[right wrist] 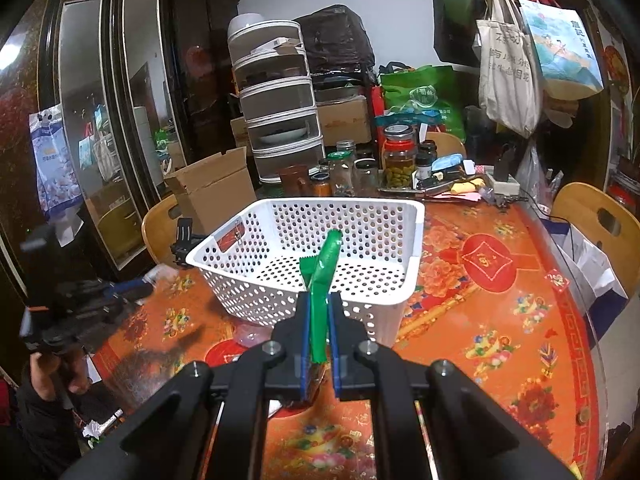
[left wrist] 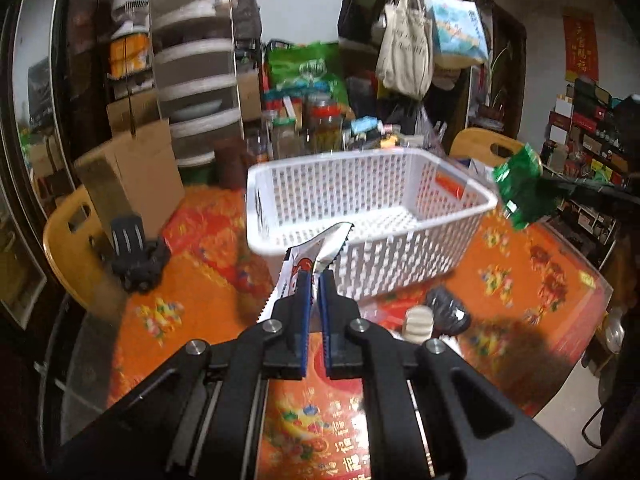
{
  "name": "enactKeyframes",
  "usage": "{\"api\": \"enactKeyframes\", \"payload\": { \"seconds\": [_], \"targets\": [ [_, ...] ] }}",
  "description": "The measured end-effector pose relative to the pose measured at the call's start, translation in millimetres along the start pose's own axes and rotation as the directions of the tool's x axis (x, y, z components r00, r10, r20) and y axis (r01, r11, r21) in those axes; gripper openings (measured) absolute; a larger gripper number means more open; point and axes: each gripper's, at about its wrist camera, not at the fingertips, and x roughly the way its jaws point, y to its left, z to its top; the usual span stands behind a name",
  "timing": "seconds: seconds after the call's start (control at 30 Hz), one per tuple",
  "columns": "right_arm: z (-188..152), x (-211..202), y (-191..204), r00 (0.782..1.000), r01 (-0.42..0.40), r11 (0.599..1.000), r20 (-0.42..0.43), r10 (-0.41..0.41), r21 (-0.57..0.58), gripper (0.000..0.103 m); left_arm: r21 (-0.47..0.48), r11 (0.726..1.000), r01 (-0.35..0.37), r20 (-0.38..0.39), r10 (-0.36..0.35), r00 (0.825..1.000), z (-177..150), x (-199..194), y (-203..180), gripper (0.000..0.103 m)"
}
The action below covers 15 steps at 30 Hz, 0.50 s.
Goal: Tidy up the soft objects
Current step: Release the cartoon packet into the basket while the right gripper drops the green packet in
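Both pinch packets near the white basket (left wrist: 368, 216): left gripper (left wrist: 316, 280) clamps a white wrapper (left wrist: 320, 252), right gripper (right wrist: 319, 300) a green packet (right wrist: 324, 272).

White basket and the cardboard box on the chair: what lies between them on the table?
In the right wrist view, only bare orange tablecloth separates the white basket from the cardboard box.

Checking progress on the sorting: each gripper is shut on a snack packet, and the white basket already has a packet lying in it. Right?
Not quite. The white basket holds nothing yet, as the right wrist view shows. Left gripper grips the white packet; right gripper grips the green packet.
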Motion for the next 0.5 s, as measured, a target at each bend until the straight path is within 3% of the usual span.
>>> {"api": "enactKeyframes", "payload": {
  "seconds": [0.2, 0.33, 0.5],
  "targets": [
    [23, 12, -5, 1.0, 0.019, 1.0, 0.0, -0.019, 0.002, 0.007, 0.022, 0.999, 0.031, 0.036, -0.032, 0.999, 56, 1, -6, 0.004],
    [42, 29, -9, 0.999, 0.032, 0.999, -0.015, -0.032, 0.005, 0.007, 0.015, 0.998, 0.055, 0.015, -0.055, 0.998, 91, 31, -8, 0.004],
    [61, 64, -10, 0.996, 0.068, 0.997, -0.061, -0.069, -0.022, 0.007, -0.016, 0.997, 0.072, -0.052, -0.073, 0.996, 113, 82, -10, 0.004]
  ]
}}
